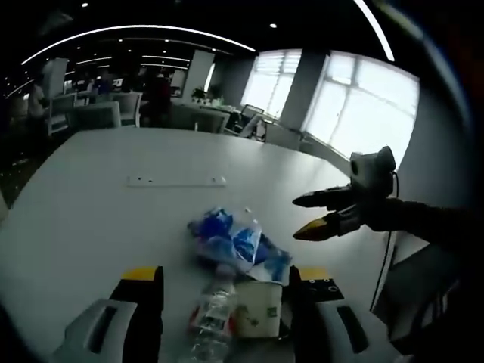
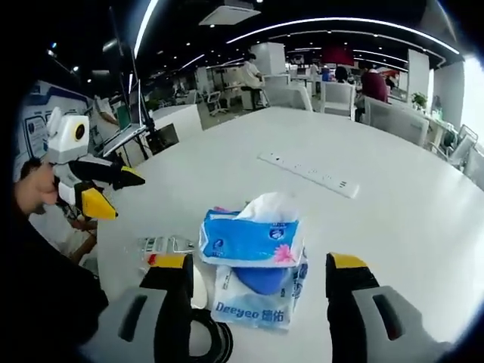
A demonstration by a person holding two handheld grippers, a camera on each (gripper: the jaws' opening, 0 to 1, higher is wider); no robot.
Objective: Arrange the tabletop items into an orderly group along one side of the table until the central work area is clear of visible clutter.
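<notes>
On a large white table the clutter sits in one loose cluster near the edge closest to the person. In the left gripper view, the left gripper hangs just above that edge with its yellow-tipped fingers spread wide and gripping nothing; between them lie a clear plastic bottle on its side and, touching it, a white paper cup. Just beyond these, further in from the edge, rests a blue and white tissue pack, crumpled, with a second pack partly under it. A white power strip lies flat toward the middle of the table, well apart from the cluster. The right gripper enters this view from the right, hovering over the table beside the tissue pack, its fingers slightly parted and empty. In the right gripper view, the right gripper has its fingers spread wide on either side of the tissue pack, not touching it; this pack, with a white sheet sticking out on top, lies on a second tissue pack printed with blue lettering. The power strip lies beyond, toward the table's far side. The left gripper shows at the left over the table's edge, held in a hand, fingers apart.
</notes>
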